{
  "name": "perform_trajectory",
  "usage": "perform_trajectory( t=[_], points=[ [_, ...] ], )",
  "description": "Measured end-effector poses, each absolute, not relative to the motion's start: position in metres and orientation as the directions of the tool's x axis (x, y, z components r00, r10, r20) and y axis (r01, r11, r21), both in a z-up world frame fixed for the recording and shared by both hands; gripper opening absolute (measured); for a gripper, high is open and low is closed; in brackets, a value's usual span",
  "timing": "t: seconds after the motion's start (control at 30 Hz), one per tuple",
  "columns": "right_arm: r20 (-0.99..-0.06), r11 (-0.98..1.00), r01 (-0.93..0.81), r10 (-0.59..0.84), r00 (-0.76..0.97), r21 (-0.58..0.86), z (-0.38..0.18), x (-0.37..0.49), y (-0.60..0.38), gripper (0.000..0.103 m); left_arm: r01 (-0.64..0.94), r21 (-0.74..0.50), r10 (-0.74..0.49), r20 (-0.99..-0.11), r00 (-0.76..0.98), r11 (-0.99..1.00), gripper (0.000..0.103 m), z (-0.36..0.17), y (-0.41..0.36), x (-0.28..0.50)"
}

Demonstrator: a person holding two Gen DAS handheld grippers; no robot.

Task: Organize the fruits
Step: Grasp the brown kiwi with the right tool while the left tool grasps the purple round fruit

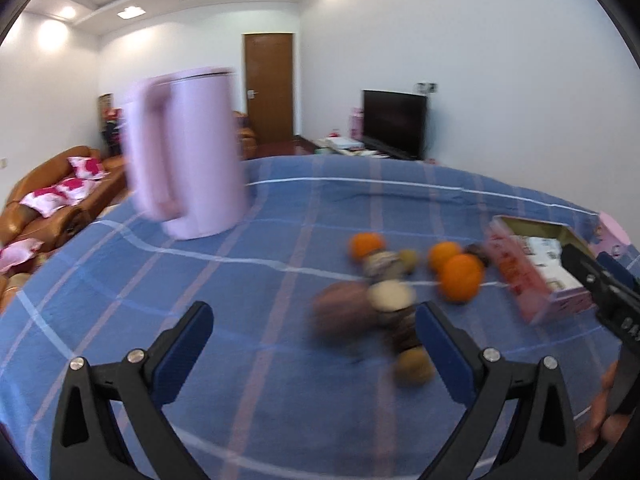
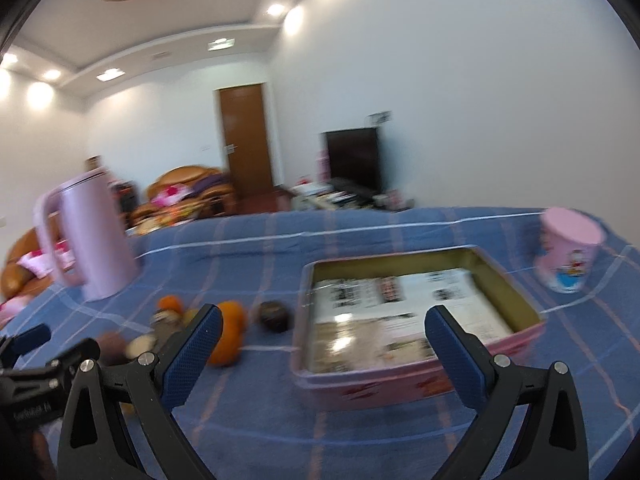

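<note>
Both views are smeared, so the brown and pale fruits [image 1: 384, 312] heaped on the blue checked cloth [image 1: 240, 280] are hard to name; only the oranges [image 1: 460, 278] read clearly. My left gripper [image 1: 314, 334] hangs wide and empty just before that heap. My right gripper [image 2: 322, 336] gapes empty over the pink tin [image 2: 400, 388], beside the fruit.

- Cloth [image 1: 280, 400]: blue, checked with pale pink bands and thin white lines.
- Jug [image 1: 188, 152]: plain pale pink.
- Oranges [image 1: 460, 278]: bright orange.
- Tin [image 2: 400, 392]: pink outside with red marks, dull gold inside, a black-and-white printed sheet on its floor.
- Cup [image 2: 568, 254]: pink, with a cartoon figure in blue and red.
- Gripper pads [image 2: 196, 352]: blue, on black frames.
</note>
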State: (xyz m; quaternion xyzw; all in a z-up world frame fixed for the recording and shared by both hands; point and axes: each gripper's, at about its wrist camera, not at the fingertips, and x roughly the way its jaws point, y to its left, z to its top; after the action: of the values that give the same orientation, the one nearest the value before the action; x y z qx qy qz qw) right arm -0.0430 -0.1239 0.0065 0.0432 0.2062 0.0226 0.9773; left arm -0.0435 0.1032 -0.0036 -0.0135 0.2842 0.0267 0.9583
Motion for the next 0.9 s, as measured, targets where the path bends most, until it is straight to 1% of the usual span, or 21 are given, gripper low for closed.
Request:
perform_trajectory(
  t=[0.03, 0.07, 0.1, 0.13, 0.17, 0.23, 0.33, 0.43, 0.57, 0.6, 0.63, 0.7, 0.73, 0.9],
  points=[
    [-0.417, 0.992, -0.075, 0.109, 0.902, 0.097, 0.005, -0.043, -0.117, 0.097, -0.073, -0.006, 0.058, -0.546, 0.835, 0.997, 0.103, -0.005, 0.113, -0.047],
    [-0.437, 0.989, -0.113, 0.146, 0.888, 0.099, 0.003, -0.042, -0.11, 0.085, -0.078, -0.002, 0.064, -0.55, 0.833, 0.997, 0.103, -0.006, 0.12, -0.049],
    [-0.463, 0.983, -0.154, 0.183, 0.867, 0.1, 0.001, -0.041, -0.102, 0.078, -0.084, 0.007, 0.074, -0.557, 0.827, 0.996, 0.103, -0.008, 0.127, -0.051],
    [-0.494, 0.975, -0.198, 0.221, 0.841, 0.099, -0.002, -0.039, -0.092, 0.067, -0.089, 0.016, 0.083, -0.563, 0.823, 0.996, 0.103, -0.009, 0.133, -0.051],
    [-0.521, 0.966, -0.237, 0.256, 0.814, 0.105, -0.005, -0.038, -0.083, 0.06, -0.089, 0.022, 0.086, -0.566, 0.82, 0.996, 0.103, -0.011, 0.134, -0.05],
    [-0.565, 0.938, -0.318, 0.338, 0.753, 0.136, -0.01, -0.033, -0.063, 0.058, -0.088, 0.027, 0.087, -0.582, 0.809, 0.996, 0.103, -0.016, 0.141, -0.047],
    [-0.632, 0.901, -0.404, 0.407, 0.66, 0.158, -0.022, -0.024, -0.032, 0.059, -0.084, -0.024, 0.053, -0.6, 0.798, 0.996, 0.103, -0.019, 0.153, -0.046],
    [-0.677, 0.886, -0.436, 0.419, 0.605, 0.159, -0.032, -0.022, -0.006, 0.059, -0.065, -0.035, 0.032, -0.597, 0.801, 0.997, 0.103, -0.019, 0.156, -0.048],
    [-0.727, 0.894, -0.421, 0.392, 0.563, 0.156, -0.037, -0.016, 0.003, 0.058, -0.02, -0.028, -0.001, -0.598, 0.802, 0.999, 0.102, -0.018, 0.152, -0.044],
    [-0.739, 0.894, -0.417, 0.392, 0.548, 0.164, -0.04, -0.013, 0.002, 0.057, -0.009, -0.028, -0.009, -0.599, 0.801, 1.0, 0.102, -0.017, 0.151, -0.043],
    [-0.749, 0.894, -0.416, 0.391, 0.535, 0.169, -0.042, -0.011, 0.003, 0.049, 0.006, -0.027, -0.021, -0.599, 0.8, 1.0, 0.102, -0.016, 0.148, -0.042],
    [-0.749, 0.89, -0.427, 0.391, 0.535, 0.16, -0.041, -0.011, 0.004, 0.038, 0.032, -0.026, -0.041, -0.606, 0.795, 0.999, 0.102, -0.016, 0.142, -0.038],
    [-0.753, 0.886, -0.435, 0.393, 0.528, 0.158, -0.042, -0.01, 0.006, 0.028, 0.039, -0.026, -0.047, -0.609, 0.791, 0.999, 0.102, -0.016, 0.14, -0.037],
    [-0.744, 0.879, -0.45, 0.406, 0.53, 0.159, -0.039, -0.015, -0.008, 0.028, 0.082, -0.055, -0.098, -0.621, 0.778, 0.995, 0.102, -0.013, 0.132, -0.03]
  ],
)
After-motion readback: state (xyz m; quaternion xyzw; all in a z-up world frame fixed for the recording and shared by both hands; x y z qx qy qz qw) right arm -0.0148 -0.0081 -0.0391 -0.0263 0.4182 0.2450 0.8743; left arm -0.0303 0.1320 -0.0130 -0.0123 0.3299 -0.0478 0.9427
